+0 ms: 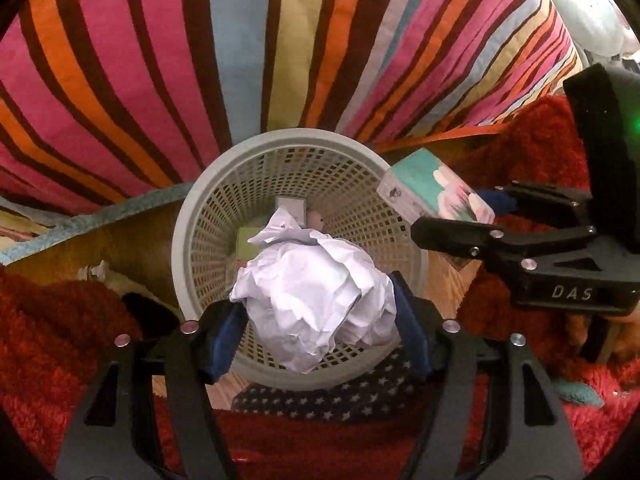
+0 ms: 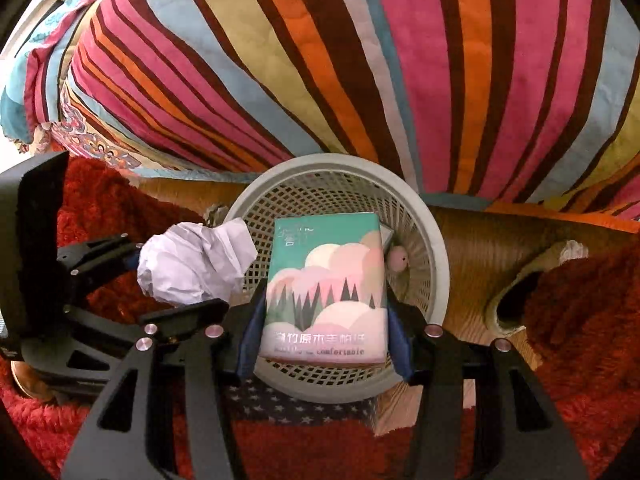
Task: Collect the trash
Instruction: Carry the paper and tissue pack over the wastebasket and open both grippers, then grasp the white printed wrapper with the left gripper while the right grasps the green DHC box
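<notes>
Bedside floor, red rug (image 1: 60,340): left gripper (image 1: 316,320) clamps paper wad (image 1: 316,304) over bin (image 1: 208,200), right gripper (image 2: 324,320) clamps tissue pack (image 2: 324,280) at the rim's 2 o'clock; risk: pack released there tips outside, or grippers collide.

Both wrist cameras look steeply down from close above the grey mesh basket (image 1: 304,148) (image 2: 436,248), facing the striped bedspread (image 1: 168,60) (image 2: 360,60); each sees the other's gripper alongside.

crumpled paper (image 1: 316,300), tissue pack (image 2: 326,288) above basket (image 1: 200,200)
</notes>
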